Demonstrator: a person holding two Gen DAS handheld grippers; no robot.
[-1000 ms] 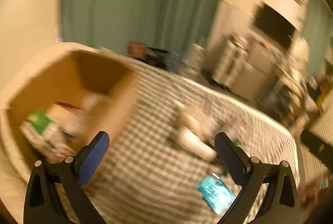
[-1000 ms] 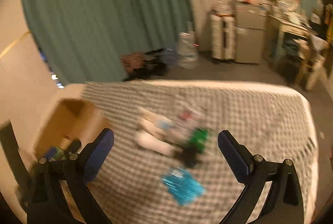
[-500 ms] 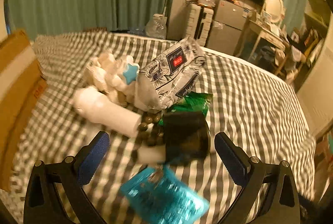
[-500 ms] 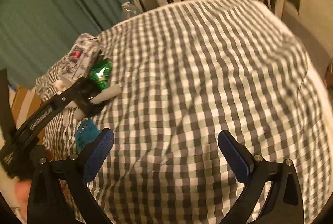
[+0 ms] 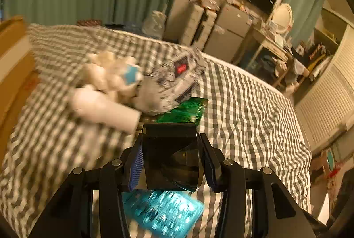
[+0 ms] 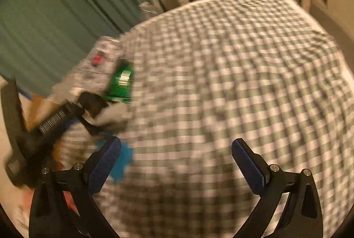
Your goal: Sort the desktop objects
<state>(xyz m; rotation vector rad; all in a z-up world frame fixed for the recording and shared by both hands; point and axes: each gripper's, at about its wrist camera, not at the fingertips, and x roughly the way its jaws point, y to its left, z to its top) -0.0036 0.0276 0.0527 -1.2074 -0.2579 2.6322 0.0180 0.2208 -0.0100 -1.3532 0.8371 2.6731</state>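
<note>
A dark, see-through container (image 5: 171,156) sits between the blue pads of my left gripper (image 5: 170,143). Its jaws are closing, and both pads look to be against the container's sides. Just behind it lie a green packet (image 5: 183,112), a grey patterned pouch (image 5: 170,85) with a red label, a white bottle (image 5: 104,109) and a pale plush toy (image 5: 110,74). A teal blister pack (image 5: 163,213) lies under the gripper. My right gripper (image 6: 177,160) stands open over bare checked cloth (image 6: 221,74) with nothing between its fingers, to the right of the pile.
A cardboard box (image 5: 13,56) stands at the left edge of the checked bed cover. In the right wrist view the left gripper's arm (image 6: 55,118) crosses the left side. Beyond the bed are green curtains, drawers, a fridge and a cluttered desk.
My left gripper swung from the cardboard box to the pile, came down over the dark container, and its wide jaws closed in on it. My right gripper dropped and turned toward bare cloth.
</note>
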